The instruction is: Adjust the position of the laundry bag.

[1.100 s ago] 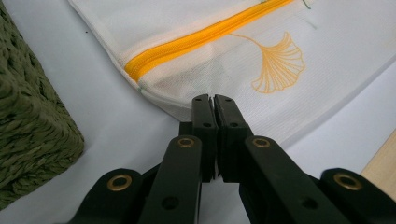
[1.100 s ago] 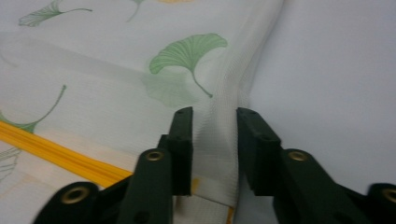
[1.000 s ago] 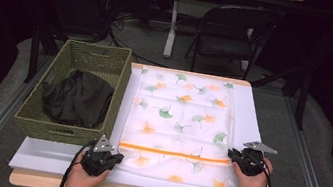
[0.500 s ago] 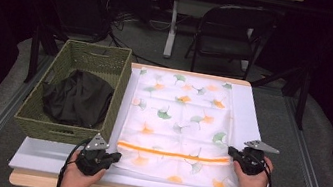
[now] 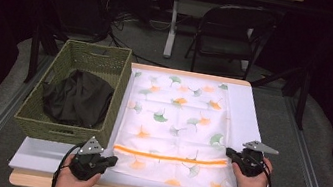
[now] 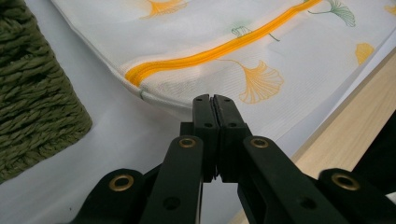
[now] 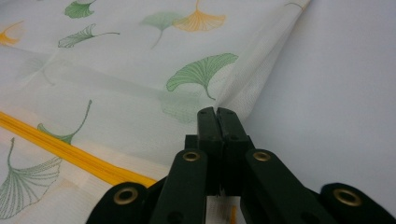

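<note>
Woven green basket (image 5: 73, 93) at the table's left, holding 1 crumpled dark cloth (image 5: 78, 97); just beside its right wall, a white mesh bag (image 5: 174, 125) printed with ginkgo leaves and crossed by an orange zipper (image 5: 169, 156), spread flat on a white sheet (image 5: 245, 111). Left gripper (image 5: 111, 159) at the bag's near left corner, jaws pressed together with no fabric visibly between them. Right gripper (image 5: 229, 152) at the bag's right edge just above the zipper, jaws likewise closed, tips touching the fabric edge, hold on it not discernible.
</note>
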`<action>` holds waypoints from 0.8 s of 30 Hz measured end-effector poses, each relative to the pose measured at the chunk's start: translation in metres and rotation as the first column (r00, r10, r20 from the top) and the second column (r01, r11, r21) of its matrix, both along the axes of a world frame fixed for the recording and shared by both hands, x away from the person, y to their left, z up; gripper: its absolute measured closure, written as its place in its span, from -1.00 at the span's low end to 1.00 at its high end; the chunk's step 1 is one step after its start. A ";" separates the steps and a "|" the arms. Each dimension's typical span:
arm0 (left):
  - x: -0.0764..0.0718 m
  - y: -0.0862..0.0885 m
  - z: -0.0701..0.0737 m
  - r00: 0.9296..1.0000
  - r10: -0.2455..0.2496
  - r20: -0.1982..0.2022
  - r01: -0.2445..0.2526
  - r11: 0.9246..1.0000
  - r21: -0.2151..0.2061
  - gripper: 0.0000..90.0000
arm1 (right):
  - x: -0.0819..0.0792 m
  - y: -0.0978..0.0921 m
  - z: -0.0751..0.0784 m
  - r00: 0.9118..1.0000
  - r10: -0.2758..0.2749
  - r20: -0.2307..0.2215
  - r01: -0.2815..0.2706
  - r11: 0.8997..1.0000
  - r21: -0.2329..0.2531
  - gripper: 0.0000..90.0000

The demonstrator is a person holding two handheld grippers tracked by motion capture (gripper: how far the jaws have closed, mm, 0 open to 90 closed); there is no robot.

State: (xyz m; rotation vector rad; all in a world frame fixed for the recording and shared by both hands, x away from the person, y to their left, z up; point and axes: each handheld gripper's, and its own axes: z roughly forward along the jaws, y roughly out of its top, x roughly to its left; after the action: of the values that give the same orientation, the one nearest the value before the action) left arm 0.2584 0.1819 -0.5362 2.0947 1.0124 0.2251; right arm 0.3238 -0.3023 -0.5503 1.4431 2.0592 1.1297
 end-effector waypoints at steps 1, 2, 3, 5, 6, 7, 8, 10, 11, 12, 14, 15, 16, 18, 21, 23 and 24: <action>-0.001 0.000 0.000 1.000 0.006 -0.004 -0.006 1.000 -0.004 0.98 | -0.001 0.000 0.000 1.000 0.004 -0.001 -0.004 1.000 0.000 0.98; -0.001 0.000 -0.001 1.000 0.002 -0.003 -0.002 1.000 0.003 0.98 | -0.001 0.000 0.000 1.000 0.012 -0.007 -0.012 1.000 -0.012 0.98; -0.002 0.000 -0.001 1.000 0.002 -0.006 -0.002 1.000 0.005 0.98 | -0.002 0.000 -0.001 1.000 0.013 -0.011 -0.013 1.000 -0.011 0.98; -0.003 0.001 -0.002 1.000 0.002 -0.011 -0.002 1.000 0.010 0.98 | -0.003 0.000 -0.001 1.000 0.015 -0.020 -0.015 1.000 -0.007 0.98; -0.004 0.001 -0.003 1.000 0.008 -0.019 -0.008 1.000 0.005 0.98 | -0.003 0.001 -0.001 1.000 0.013 -0.024 -0.013 1.000 -0.005 0.98; -0.004 0.001 -0.003 1.000 0.007 -0.015 -0.007 1.000 0.010 0.98 | -0.004 0.001 -0.001 1.000 0.012 -0.025 -0.012 1.000 0.000 0.98; -0.005 0.002 -0.003 1.000 0.006 -0.018 -0.006 1.000 0.011 0.98 | -0.005 0.001 -0.001 0.999 0.013 -0.029 -0.013 1.000 0.000 0.98; -0.007 0.002 -0.004 1.000 0.008 -0.023 -0.008 1.000 0.011 0.98 | -0.005 0.003 -0.001 0.999 0.016 -0.039 -0.016 1.000 -0.003 0.98; -0.008 0.002 -0.004 0.999 0.013 -0.029 -0.013 1.000 0.007 0.98 | -0.005 0.003 -0.001 0.999 0.017 -0.038 -0.018 1.000 -0.009 0.98; -0.008 0.003 -0.004 0.999 0.010 -0.034 -0.010 1.000 0.008 0.98 | -0.005 0.002 -0.002 0.999 0.026 -0.035 -0.026 0.999 -0.020 0.98; -0.009 0.002 -0.006 0.999 0.015 -0.044 -0.014 1.000 0.012 0.98 | -0.006 0.004 -0.002 0.999 0.018 -0.050 -0.018 1.000 -0.010 0.98; -0.009 0.002 -0.007 0.999 0.008 -0.047 -0.007 1.000 0.017 0.98 | -0.006 0.004 -0.002 0.998 0.016 -0.053 -0.016 1.000 -0.010 0.98; -0.009 0.001 -0.008 0.998 0.012 -0.053 -0.011 1.000 0.017 0.98 | -0.006 0.004 -0.002 0.999 0.015 -0.051 -0.016 1.000 -0.005 0.98; -0.010 0.001 -0.009 0.998 0.012 -0.058 -0.010 1.000 0.021 0.98 | -0.007 0.003 -0.003 0.999 0.013 -0.048 -0.013 1.000 -0.008 0.98; -0.010 0.001 -0.010 0.998 0.016 -0.058 -0.015 1.000 0.027 0.98 | -0.008 0.004 -0.002 0.999 0.013 -0.053 -0.013 1.000 -0.010 0.97; -0.009 0.001 -0.011 0.998 0.023 -0.064 -0.022 1.000 0.019 0.97 | -0.008 0.004 -0.003 0.999 0.011 -0.053 -0.012 1.000 -0.016 0.94; -0.009 0.002 -0.011 0.997 0.019 -0.068 -0.017 1.000 0.022 0.97 | -0.008 0.004 -0.002 0.999 0.017 -0.049 -0.018 0.999 -0.027 0.90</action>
State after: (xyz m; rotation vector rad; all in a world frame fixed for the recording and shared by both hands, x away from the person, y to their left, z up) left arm 0.2496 0.1841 -0.5467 2.1263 1.0738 0.1749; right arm 0.3159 -0.2982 -0.5526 1.4557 2.1159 1.0792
